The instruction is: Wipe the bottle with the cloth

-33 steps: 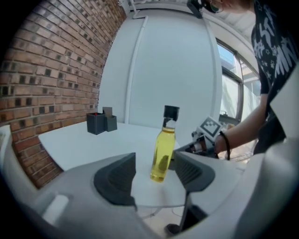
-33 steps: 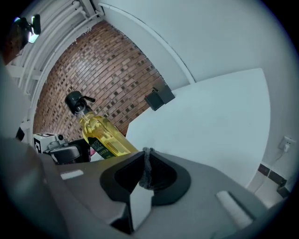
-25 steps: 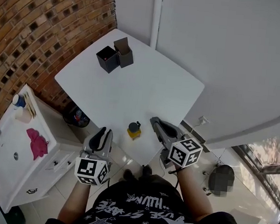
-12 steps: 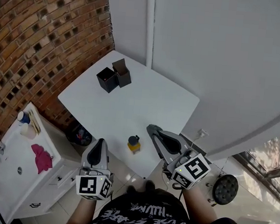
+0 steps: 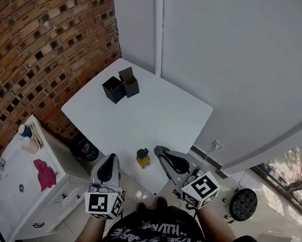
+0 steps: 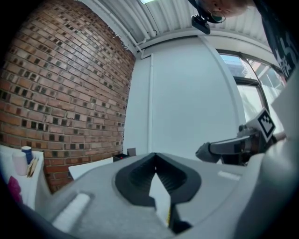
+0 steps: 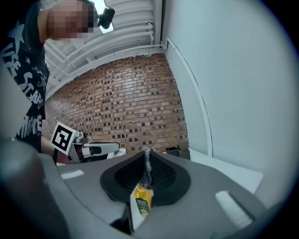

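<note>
A small yellow bottle (image 5: 143, 158) with a dark cap stands upright near the front edge of the white table (image 5: 163, 108). A pink cloth (image 5: 45, 173) lies on the white cabinet at the left, apart from both grippers. My left gripper (image 5: 107, 164) hangs shut and empty just in front of the table edge, left of the bottle. My right gripper (image 5: 158, 149) is just right of the bottle with its jaws closed; a thin grey fuzzy strip shows along their seam. In the right gripper view the bottle (image 7: 141, 200) shows through the gap under the tips.
Two dark open boxes (image 5: 121, 84) stand at the table's far left corner. The white cabinet (image 5: 6, 189) at the left carries a blue-capped container (image 5: 23, 130). A dark bin (image 5: 84, 149) sits under the table, a brick wall (image 5: 36, 43) stands left, and a round black object (image 5: 244, 204) lies on the floor at the right.
The left jaws stood slightly apart and are now closed. Both grippers have risen, and the right one has rolled and moved closer to the bottle. The bottle stays put.
</note>
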Available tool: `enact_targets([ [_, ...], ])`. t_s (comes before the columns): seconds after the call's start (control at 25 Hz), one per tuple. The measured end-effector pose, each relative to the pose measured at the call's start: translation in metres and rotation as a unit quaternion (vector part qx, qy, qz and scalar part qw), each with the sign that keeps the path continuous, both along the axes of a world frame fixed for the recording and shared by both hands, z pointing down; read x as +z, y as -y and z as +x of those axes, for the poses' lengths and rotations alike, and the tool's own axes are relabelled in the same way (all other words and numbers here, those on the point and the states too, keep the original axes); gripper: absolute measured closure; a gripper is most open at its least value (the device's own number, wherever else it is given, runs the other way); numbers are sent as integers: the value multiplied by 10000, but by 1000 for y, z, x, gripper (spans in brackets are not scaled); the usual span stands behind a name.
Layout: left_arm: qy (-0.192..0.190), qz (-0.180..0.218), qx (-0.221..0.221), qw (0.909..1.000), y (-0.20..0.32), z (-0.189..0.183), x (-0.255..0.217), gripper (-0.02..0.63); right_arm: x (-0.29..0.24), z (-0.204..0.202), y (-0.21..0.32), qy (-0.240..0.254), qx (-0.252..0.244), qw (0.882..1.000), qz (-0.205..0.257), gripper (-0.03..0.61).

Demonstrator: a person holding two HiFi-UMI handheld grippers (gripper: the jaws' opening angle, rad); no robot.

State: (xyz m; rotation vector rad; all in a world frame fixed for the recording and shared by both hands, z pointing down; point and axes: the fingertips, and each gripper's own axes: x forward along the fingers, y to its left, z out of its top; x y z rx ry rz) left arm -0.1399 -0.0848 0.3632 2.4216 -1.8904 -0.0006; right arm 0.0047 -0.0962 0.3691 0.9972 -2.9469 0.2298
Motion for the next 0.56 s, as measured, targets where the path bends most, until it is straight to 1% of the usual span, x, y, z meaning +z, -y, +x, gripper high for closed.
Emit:
enact_targets([
  [0.12, -67, -52, -14, 10000, -3, 2, -10, 612, 4, 0, -2, -102, -20, 9999, -19, 545],
  [0.36, -112, -102, -86, 9998, -7, 0, -9, 612, 10, -2, -6, -13, -38, 9999, -168, 545],
  [0.56, -190, -43, -13, 9998, -12, 3, -6, 612, 6, -1, -6, 94, -33, 9998, -181, 545],
])
